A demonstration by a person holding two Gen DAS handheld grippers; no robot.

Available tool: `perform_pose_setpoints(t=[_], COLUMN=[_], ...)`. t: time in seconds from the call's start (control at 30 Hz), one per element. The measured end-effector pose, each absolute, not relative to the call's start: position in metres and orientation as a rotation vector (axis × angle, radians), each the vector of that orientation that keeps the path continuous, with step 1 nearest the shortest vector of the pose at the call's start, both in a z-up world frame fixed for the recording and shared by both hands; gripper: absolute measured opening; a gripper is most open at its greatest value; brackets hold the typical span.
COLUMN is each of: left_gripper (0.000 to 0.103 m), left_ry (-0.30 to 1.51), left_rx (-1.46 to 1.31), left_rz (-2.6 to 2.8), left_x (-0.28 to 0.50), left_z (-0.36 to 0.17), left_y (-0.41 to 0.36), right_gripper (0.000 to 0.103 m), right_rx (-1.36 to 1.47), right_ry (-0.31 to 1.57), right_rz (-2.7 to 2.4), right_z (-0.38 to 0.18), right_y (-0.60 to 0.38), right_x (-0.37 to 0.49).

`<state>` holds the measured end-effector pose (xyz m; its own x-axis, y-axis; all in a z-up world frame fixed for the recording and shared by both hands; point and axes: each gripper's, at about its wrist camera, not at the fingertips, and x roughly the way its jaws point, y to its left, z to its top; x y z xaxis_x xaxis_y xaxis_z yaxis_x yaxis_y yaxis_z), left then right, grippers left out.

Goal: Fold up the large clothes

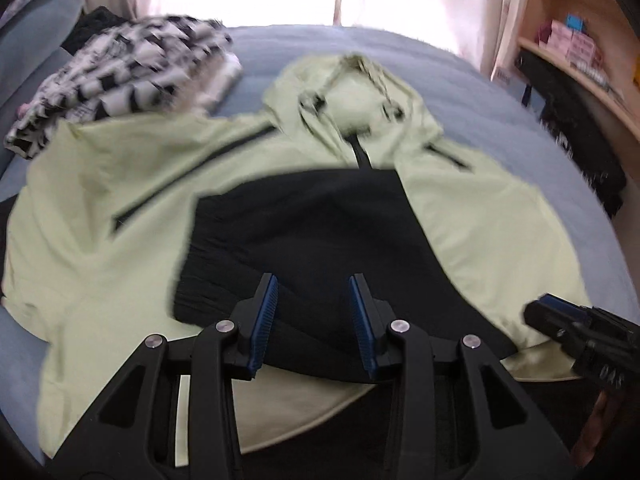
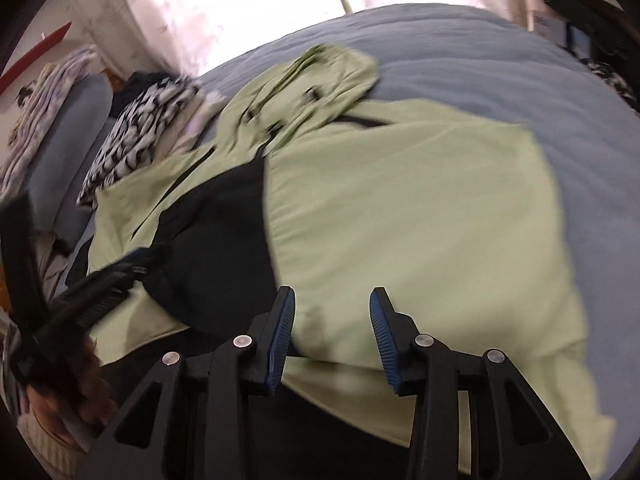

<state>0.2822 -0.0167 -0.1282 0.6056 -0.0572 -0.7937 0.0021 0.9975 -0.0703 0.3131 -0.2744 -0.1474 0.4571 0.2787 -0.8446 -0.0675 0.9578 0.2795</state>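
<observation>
A light green hooded jacket (image 1: 120,184) lies spread on the blue bed, hood (image 1: 360,92) at the far end. Its front is partly laid open, and black lining (image 1: 312,220) shows in the middle. My left gripper (image 1: 314,284) hovers over the near edge of this black part, its jaws open with nothing pinched. In the right wrist view the jacket's right half (image 2: 400,208) lies folded flat beside the black lining (image 2: 216,232). My right gripper (image 2: 333,296) is open above the green hem. Each gripper shows in the other's view: the right one (image 1: 560,312) and the left one (image 2: 132,264).
A pile of black-and-white patterned clothes (image 1: 120,76) sits at the far left of the bed (image 1: 480,100), near grey pillows (image 2: 76,120). A wooden shelf (image 1: 580,40) with boxes stands on the right, with a dark garment (image 1: 580,148) below it. Bright curtains hang behind.
</observation>
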Motion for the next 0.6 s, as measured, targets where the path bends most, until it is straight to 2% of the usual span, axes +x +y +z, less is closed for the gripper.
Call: perform_pose_setpoints(t=[0.1, 0.2, 0.23, 0.3, 0.4, 0.47, 0.53, 0.6], left_gripper=[0.033, 0.032, 0.032, 0.032, 0.032, 0.032, 0.032, 0.032], left_ry=[0.991, 0.984, 0.985, 0.986, 0.985, 0.989, 0.992, 0.989], left_rx=[-0.003, -0.074, -0.084, -0.105, -0.09, -0.097, -0.121, -0.127], left_rz=[0.052, 0.039, 0.039, 0.025, 0.032, 0.039, 0.032, 0.025], left_x=[0.29, 0.29, 0.29, 0.289, 0.287, 0.286, 0.281, 0.276], left_z=[-0.157, -0.162, -0.161, -0.161, -0.159, -0.155, -0.149, -0.142], left_y=[-0.019, 0.003, 0.007, 0.011, 0.01, 0.011, 0.011, 0.008], right_gripper=[0.04, 0.039, 0.035, 0.019, 0.02, 0.029, 0.044, 0.05], right_rx=[0.198, 0.193, 0.25, 0.381, 0.451, 0.482, 0.479, 0.458], right_ry=[1.103, 1.08, 1.069, 1.064, 1.051, 1.061, 1.063, 1.058], right_rz=[0.15, -0.025, -0.068, -0.036, -0.064, -0.058, -0.061, -0.06], right_z=[-0.163, -0.167, -0.167, -0.169, -0.162, -0.156, -0.151, -0.143], right_y=[-0.28, -0.334, -0.36, -0.39, -0.403, -0.397, -0.393, -0.386], right_x=[0.314, 0.305, 0.298, 0.29, 0.274, 0.265, 0.26, 0.251])
